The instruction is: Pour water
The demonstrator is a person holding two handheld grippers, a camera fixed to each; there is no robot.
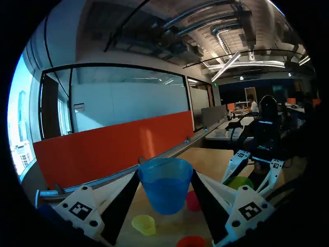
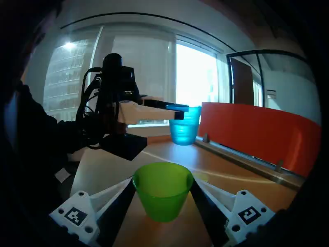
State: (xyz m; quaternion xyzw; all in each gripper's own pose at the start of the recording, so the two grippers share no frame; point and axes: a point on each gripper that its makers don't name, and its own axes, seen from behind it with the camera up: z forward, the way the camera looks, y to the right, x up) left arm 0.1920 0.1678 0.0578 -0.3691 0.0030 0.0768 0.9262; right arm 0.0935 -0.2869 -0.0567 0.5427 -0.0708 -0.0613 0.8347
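Observation:
My left gripper (image 1: 165,175) is shut on a translucent blue cup (image 1: 165,187), held upright above the wooden table (image 1: 205,158). The cup's lower part looks darker, possibly water. My right gripper (image 2: 163,181) is shut on an upright green cup (image 2: 163,191) that looks empty. In the right gripper view the left gripper (image 2: 181,113) holds the blue cup (image 2: 185,125) higher up and farther off, above the table (image 2: 230,173). In the left gripper view the right gripper (image 1: 246,183) with the green cup (image 1: 240,182) sits lower right.
A yellow cup (image 1: 144,224), a pink cup (image 1: 192,200) and an orange-red cup (image 1: 191,241) stand on the table below the blue cup. An orange partition (image 1: 115,148) with a metal rail runs along the table's far edge. A dark sleeve (image 2: 45,136) holds the left gripper.

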